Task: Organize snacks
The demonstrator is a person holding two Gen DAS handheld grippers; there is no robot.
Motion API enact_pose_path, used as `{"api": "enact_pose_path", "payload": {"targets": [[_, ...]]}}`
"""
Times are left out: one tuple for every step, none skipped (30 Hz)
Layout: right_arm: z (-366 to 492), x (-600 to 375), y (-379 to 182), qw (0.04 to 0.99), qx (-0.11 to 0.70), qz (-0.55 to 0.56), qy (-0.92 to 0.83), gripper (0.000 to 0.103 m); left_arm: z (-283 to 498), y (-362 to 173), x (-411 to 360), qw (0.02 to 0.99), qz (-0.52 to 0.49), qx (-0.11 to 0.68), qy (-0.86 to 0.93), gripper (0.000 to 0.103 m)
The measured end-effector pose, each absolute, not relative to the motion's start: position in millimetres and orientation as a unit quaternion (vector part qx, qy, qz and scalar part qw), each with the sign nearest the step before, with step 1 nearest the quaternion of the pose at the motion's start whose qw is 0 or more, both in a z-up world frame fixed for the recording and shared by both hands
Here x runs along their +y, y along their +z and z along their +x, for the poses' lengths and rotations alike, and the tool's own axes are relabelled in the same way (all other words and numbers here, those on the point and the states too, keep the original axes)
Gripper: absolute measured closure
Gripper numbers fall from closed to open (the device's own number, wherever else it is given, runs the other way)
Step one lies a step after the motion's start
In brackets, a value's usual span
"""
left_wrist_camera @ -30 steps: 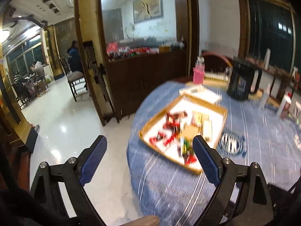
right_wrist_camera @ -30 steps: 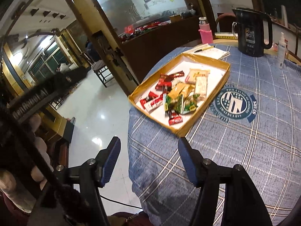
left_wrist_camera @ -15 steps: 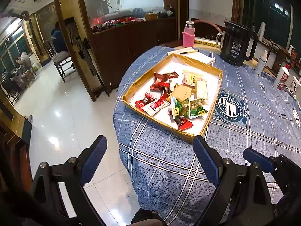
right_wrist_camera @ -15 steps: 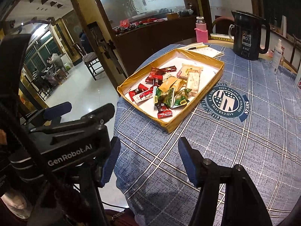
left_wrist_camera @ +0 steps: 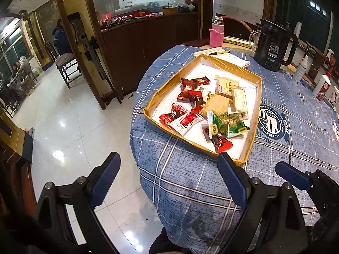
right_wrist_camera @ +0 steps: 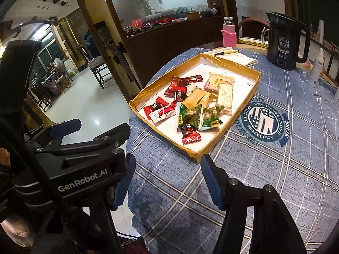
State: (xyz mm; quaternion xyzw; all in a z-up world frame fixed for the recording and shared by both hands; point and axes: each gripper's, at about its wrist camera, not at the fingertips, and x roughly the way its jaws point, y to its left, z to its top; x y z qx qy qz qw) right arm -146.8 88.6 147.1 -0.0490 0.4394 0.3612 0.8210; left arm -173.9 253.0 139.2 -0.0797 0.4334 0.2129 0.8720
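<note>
Blue pads line the fingers of both grippers, and the tray is the thing to steer by. Left of the tray is a shiny white floor (left_wrist_camera: 70,131) with a wooden chair (left_wrist_camera: 65,65) far back.

The left gripper (left_wrist_camera: 168,180) hangs near the table's edge, just short of the tray's near corner. Its jaws are spread wide and hold nothing.

The tray (left_wrist_camera: 161,93) is a flat box with gold walls and a white floor. It sits on a round table with a blue checked cloth (left_wrist_camera: 186,182). The snacks (left_wrist_camera: 211,108) lie in a loose heap inside the tray. Red packets (left_wrist_camera: 191,84) are on the tray's left side, a tan packet (left_wrist_camera: 218,103) is in the middle, green packets (left_wrist_camera: 231,124) are toward the near side, and pale packets (left_wrist_camera: 239,99) are on the right.

Behind the tray lies a notepad with a pen (left_wrist_camera: 219,52), and a bottle in a pink sleeve (left_wrist_camera: 216,34).

The right gripper (right_wrist_camera: 167,180) also hangs just short of the tray's near corner. Its jaws are spread wide and hold nothing.

Right of the tray, a round badge (right_wrist_camera: 264,122) is printed on the cloth. Farther back stands a black kettle (right_wrist_camera: 284,40).
</note>
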Motion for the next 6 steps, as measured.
{"api": "enact_pose_path", "payload": {"targets": [[-144.9,91.7,146.4,0.821,0.441,-0.048,0.359,0.039,-172.4,139.4,256.7,0.873,-0.081,0.432,0.212,0.011],[-143.2,94.0,145.9,0.821,0.442,-0.047,0.357,0.039,-170.2,138.8,260.2,0.872,-0.083,0.434,0.210,0.011],[-141.7,96.3,144.8,0.822,0.444,-0.046,0.355,0.039,-167.2,138.0,263.5,0.871,-0.085,0.437,0.206,0.011],[-139.5,98.5,144.4,0.822,0.445,-0.044,0.352,0.039,-163.9,136.6,266.2,0.870,-0.086,0.442,0.199,0.011],[-137.8,100.0,143.6,0.823,0.446,-0.042,0.350,0.039,-160.9,134.6,268.0,0.869,-0.087,0.446,0.195,0.011],[-136.5,101.3,142.9,0.823,0.447,-0.040,0.348,0.038,-157.3,132.5,270.3,0.868,-0.087,0.450,0.192,0.011]]}}
